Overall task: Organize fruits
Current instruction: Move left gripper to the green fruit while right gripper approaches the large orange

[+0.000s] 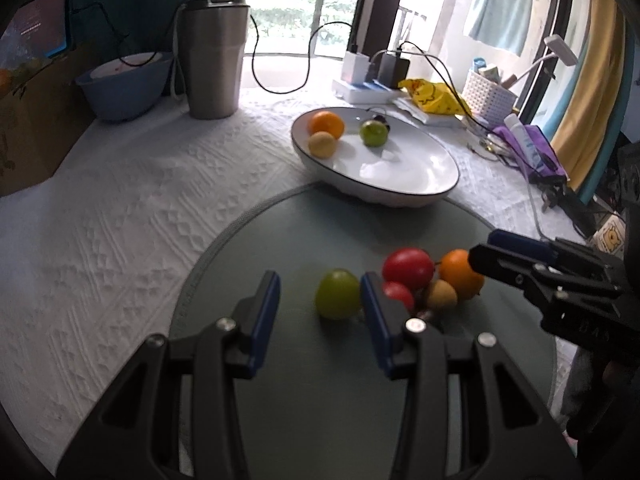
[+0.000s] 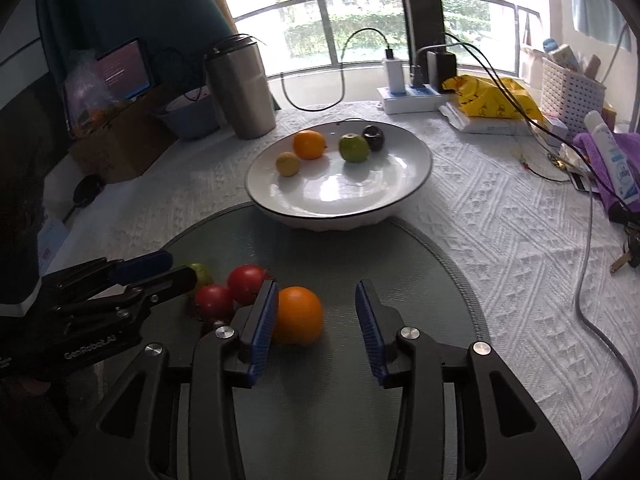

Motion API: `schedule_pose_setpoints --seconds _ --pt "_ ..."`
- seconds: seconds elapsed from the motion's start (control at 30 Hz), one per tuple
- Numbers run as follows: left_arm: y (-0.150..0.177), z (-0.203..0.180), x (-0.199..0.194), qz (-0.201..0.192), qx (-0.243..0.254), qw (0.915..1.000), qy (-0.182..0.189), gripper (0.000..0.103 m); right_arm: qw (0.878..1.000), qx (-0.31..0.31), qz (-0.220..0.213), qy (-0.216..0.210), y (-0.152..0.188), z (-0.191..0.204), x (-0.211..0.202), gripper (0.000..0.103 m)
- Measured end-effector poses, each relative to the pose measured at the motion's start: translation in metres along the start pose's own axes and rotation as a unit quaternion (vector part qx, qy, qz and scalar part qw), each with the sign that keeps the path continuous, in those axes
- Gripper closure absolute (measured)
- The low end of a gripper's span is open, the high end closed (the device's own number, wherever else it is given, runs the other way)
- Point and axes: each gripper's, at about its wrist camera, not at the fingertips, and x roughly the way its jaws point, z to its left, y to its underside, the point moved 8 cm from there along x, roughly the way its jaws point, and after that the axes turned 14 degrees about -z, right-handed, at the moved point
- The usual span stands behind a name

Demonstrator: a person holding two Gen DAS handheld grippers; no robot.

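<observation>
A round grey-green mat (image 1: 304, 232) (image 2: 400, 264) carries a green fruit (image 1: 338, 294) (image 2: 201, 272), two red fruits (image 1: 408, 266) (image 2: 248, 282), an orange (image 1: 460, 274) (image 2: 298, 314) and a small yellow fruit (image 1: 440, 294). My left gripper (image 1: 320, 304) (image 2: 180, 268) is open with the green fruit between its fingers, close to the right pad. My right gripper (image 2: 316, 316) (image 1: 484, 248) is open too, with the orange beside its left pad. Beyond the mat, a white bowl (image 1: 424, 184) (image 2: 280, 196) holds an orange (image 2: 308, 144), a lemon (image 2: 288, 163), a green fruit (image 2: 354, 147) and a dark plum (image 2: 373, 136).
A steel tumbler (image 1: 214, 52) (image 2: 240, 88) and a blue bowl (image 1: 124, 88) stand at the back left by a cardboard box (image 2: 116, 140). A power strip (image 2: 408, 98), yellow bag (image 2: 492, 96), white basket (image 2: 568, 92), purple cloth (image 2: 608, 152) and cables (image 2: 592, 300) crowd the right side.
</observation>
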Motion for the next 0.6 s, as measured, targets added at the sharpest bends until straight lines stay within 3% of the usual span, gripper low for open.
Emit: schedule_pose_setpoints --seconds 0.6 --pt "0.002 -0.004 0.01 0.016 -0.024 0.9993 0.023 0.06 0.999 0.016 0.024 -0.025 0.017 0.002 0.01 0.061"
